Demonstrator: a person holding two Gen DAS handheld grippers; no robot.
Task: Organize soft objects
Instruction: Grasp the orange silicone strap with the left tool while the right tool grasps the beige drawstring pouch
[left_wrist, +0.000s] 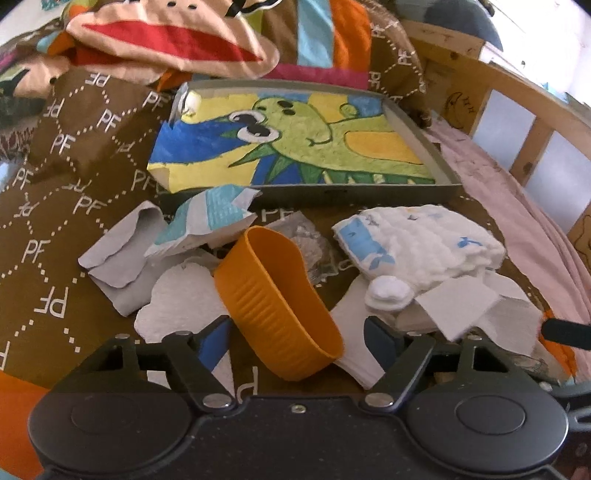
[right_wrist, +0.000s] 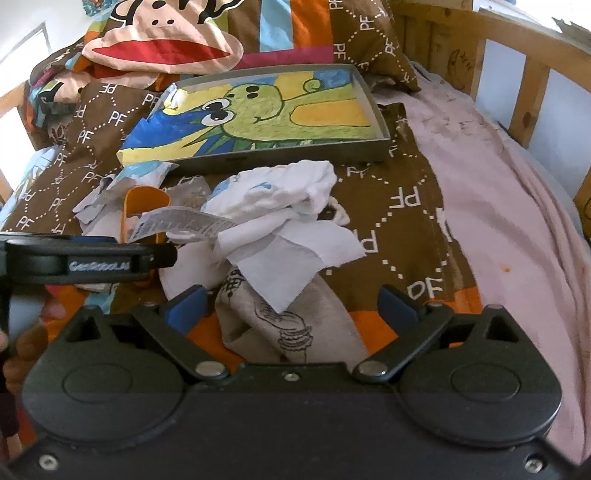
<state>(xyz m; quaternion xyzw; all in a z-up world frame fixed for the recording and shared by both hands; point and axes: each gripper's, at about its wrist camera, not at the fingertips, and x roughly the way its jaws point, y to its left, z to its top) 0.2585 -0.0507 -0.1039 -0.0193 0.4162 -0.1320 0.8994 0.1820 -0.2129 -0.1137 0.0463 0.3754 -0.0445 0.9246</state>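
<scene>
- The left gripper (left_wrist: 297, 332) has its jaws apart around the ribbed orange soft-plastic oval cup (left_wrist: 277, 306), which lies tipped on its side, mouth up and away, long axis running from near-right to far-left.
- The right gripper (right_wrist: 291, 306) also stands apart, empty, over the grey printed fabric pouch (right_wrist: 291, 325).
- The white quilted padded cloth (left_wrist: 421, 240) lies ahead and right of the cup; flat white tissue sheets (right_wrist: 291, 254) overlap beside it.
- The grey tray with dinosaur picture (left_wrist: 421, 136) sits beyond on the brown patterned bedspread (left_wrist: 55, 177).

"PF" in white letters, repeated across the brown blanket (left_wrist: 66, 155) around the dinosaur tray (left_wrist: 417, 133). "GenRobot.AI" in pale print on the black left tongs (right_wrist: 99, 266), below-left of the tray.
</scene>
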